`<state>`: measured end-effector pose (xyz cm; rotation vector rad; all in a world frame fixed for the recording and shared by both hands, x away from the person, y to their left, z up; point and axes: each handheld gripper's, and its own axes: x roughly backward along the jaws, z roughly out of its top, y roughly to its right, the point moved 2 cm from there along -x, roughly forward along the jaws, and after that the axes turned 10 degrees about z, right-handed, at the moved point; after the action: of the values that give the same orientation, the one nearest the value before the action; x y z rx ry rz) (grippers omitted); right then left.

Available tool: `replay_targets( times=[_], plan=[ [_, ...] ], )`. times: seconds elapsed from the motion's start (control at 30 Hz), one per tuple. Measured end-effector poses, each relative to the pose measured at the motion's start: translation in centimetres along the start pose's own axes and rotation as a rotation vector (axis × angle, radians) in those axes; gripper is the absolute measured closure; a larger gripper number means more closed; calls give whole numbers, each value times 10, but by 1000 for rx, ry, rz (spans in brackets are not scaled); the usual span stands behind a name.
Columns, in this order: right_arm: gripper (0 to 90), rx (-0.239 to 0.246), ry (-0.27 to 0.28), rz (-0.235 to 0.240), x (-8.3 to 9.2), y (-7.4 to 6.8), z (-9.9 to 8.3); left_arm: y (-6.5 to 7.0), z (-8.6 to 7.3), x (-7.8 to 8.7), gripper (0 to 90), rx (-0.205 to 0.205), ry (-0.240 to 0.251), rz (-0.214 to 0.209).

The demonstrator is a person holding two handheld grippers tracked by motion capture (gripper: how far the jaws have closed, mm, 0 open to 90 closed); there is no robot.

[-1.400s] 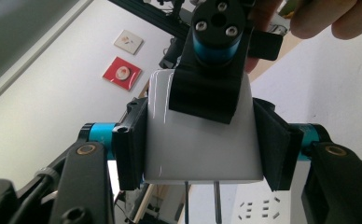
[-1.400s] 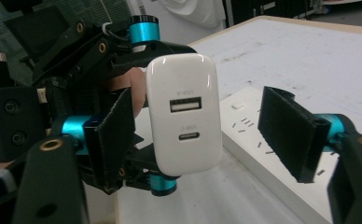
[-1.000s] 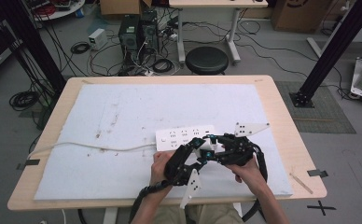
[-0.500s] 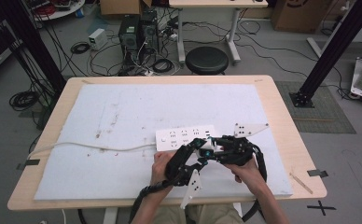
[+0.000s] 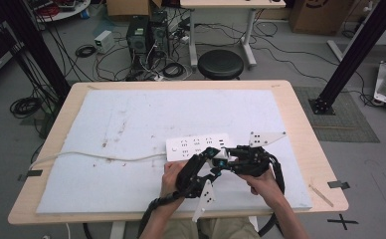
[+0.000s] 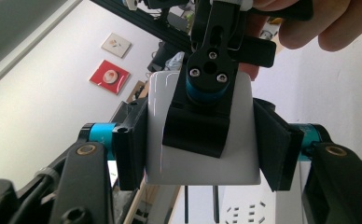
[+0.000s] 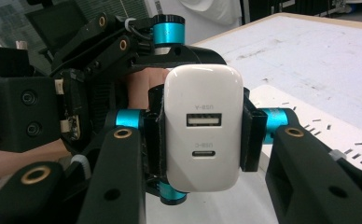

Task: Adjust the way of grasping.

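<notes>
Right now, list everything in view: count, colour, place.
USB charger: one, white, held between both grippers above the table's near edge.
Power strip: one, white, on the mat just beyond the grippers, cable trailing left.
Mat: one, white, covering the table.
Table: one, light wood.
Stool: one, black, on the floor beyond the table.
Left gripper: one, black with blue joints, jaws clamping the charger's sides.
Right gripper: one, black with blue joints, jaws also clamping the charger.
Hands: two, at the near edge.
</notes>
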<state>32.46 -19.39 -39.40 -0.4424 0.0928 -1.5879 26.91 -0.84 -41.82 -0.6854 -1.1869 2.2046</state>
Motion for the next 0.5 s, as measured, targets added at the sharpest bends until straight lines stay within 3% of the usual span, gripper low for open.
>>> replay_targets(
  times=[0.33, 0.43, 0.5],
  plan=[
    [630, -15, 0, -23, -1, 2, 0, -1, -1, -1, 415, 24, -13, -18],
    [630, -19, 4, -27, 0, 3, 0, 0, -1, -2, 335, 50, -21, -28],
    [630, -16, 7, -29, 1, 3, 0, 1, -2, -4, 331, 55, -45, -28]
  ],
)
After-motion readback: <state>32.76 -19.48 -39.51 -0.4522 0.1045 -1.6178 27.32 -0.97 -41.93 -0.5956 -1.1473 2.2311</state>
